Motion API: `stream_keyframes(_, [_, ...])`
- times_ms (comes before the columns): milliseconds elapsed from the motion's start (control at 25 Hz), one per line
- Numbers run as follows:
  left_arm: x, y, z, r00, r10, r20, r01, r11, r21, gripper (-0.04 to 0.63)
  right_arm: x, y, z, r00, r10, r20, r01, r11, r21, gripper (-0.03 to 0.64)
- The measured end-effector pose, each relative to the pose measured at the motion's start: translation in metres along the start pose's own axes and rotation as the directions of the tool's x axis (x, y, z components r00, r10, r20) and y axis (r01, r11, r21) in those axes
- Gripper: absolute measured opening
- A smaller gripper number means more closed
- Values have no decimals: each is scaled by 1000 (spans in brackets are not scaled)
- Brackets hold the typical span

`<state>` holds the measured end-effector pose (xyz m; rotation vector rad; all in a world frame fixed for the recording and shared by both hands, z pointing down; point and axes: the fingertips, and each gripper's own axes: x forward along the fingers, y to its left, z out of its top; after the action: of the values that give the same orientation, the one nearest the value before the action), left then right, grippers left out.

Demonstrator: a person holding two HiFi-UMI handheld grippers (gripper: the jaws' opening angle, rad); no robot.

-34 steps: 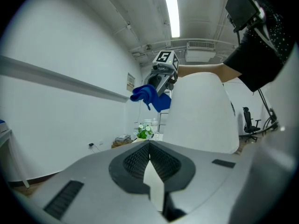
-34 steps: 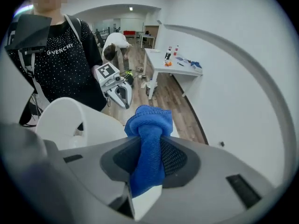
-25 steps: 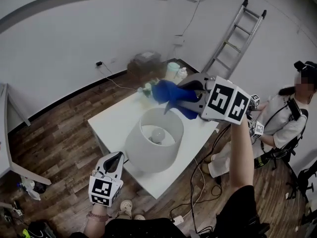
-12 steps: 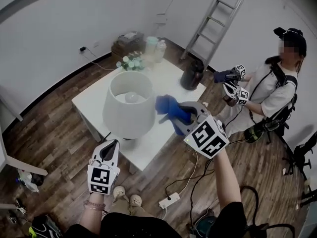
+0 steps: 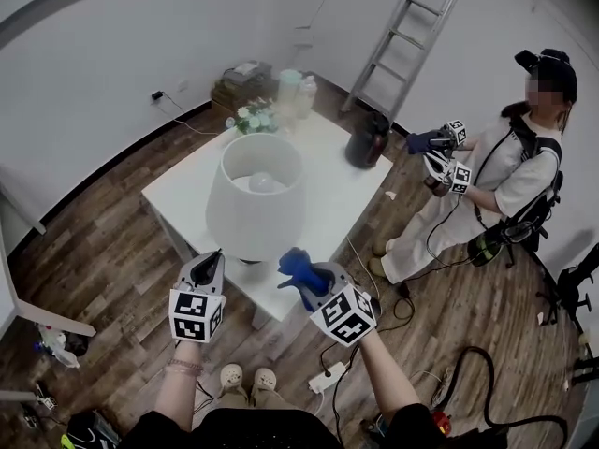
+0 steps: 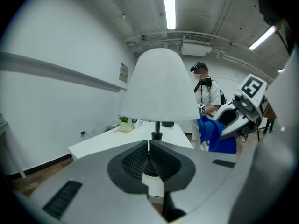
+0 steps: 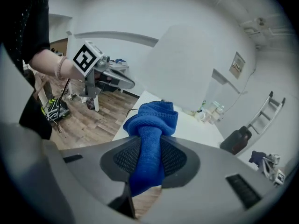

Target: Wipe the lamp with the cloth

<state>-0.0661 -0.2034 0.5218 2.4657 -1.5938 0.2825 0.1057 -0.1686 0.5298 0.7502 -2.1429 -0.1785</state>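
Left gripper [image 5: 215, 255]: jaws are pressed together, nothing is pinched. It is held at the near edge of the white table [image 5: 346, 185], tips aimed at the lamp [image 5: 253, 204]. In the left gripper view the closed tips [image 6: 148, 153] are lined up with the lamp stem and its dark base.

The lamp is set upright near the front-left part of the table. A wide white shade is fitted, and a bulb [image 5: 265, 183] is seen through its open top. The shade [image 7: 187, 64] fills the background of the right gripper view.

The blue cloth [image 5: 298, 267] is clamped in the right gripper [image 5: 316, 279]: the jaws are closed on its middle. A bunched knot is pushed out past the tips [image 7: 152, 120] and a tail is left hanging below. The cloth is held just beside the lower rim of the shade, on the near-right side. A small gap between cloth [image 6: 212, 132] and shade [image 6: 161, 87] is shown in the left gripper view.

Farther back on the table a small flower pot [image 5: 251, 118] is placed, and a dark jug [image 5: 367, 143] at the right edge. A ladder [image 5: 402, 36] is leaned on the wall. A second person [image 5: 510, 181] is stood at the right with another pair of grippers.
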Motion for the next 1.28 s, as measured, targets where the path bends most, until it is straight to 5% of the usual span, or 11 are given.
stream_keyframes(160, [17, 1, 4, 997, -75, 16, 75, 997, 34, 8, 40, 45, -14, 1000, 14, 6, -14, 1000, -3, 114])
stream_keyframes(320, [14, 0, 17, 990, -120, 75, 119, 993, 18, 9, 63, 58, 12, 988, -112, 106, 126, 983, -135, 114])
stream_keyframes(480, [5, 1, 25, 973, -172, 156, 196, 969, -153, 219, 89, 56, 33, 981, -139, 134, 166, 961, -222, 114])
stream_keyframes(600, [-8, 1, 25, 952, -236, 196, 288, 908, -303, 232, 101, 56, 40, 973, -175, 150, 209, 944, -256, 114])
stream_keyframes(680, [-17, 2, 31, 915, -291, 278, 395, 784, -479, 232, 106, 56, 44, 963, -213, 168, 256, 916, -307, 114])
stream_keyframes(720, [-20, 4, 35, 883, -314, 349, 466, 665, -583, 232, 108, 58, 45, 960, -220, 173, 267, 906, -328, 114])
stream_keyframes(840, [-20, 17, 47, 761, -286, 583, 642, 196, -742, 232, 117, 65, 44, 964, -205, 168, 252, 905, -341, 114])
stream_keyframes(880, [-17, 23, 50, 733, -261, 628, 667, 98, -738, 232, 119, 67, 43, 965, -202, 165, 247, 910, -334, 114])
stream_keyframes(960, [-11, 28, 53, 685, -253, 683, 706, 1, -708, 230, 121, 67, 44, 965, -202, 165, 246, 917, -313, 114])
stream_keyframes(1080, [-5, 28, 60, 628, -250, 737, 742, -95, -664, 229, 121, 63, 49, 961, -213, 175, 256, 924, -284, 114])
stream_keyframes(1280, [2, 24, 59, 613, -229, 756, 745, -150, -650, 96, 120, 50, 49, 939, -286, 190, 331, 902, -279, 114])
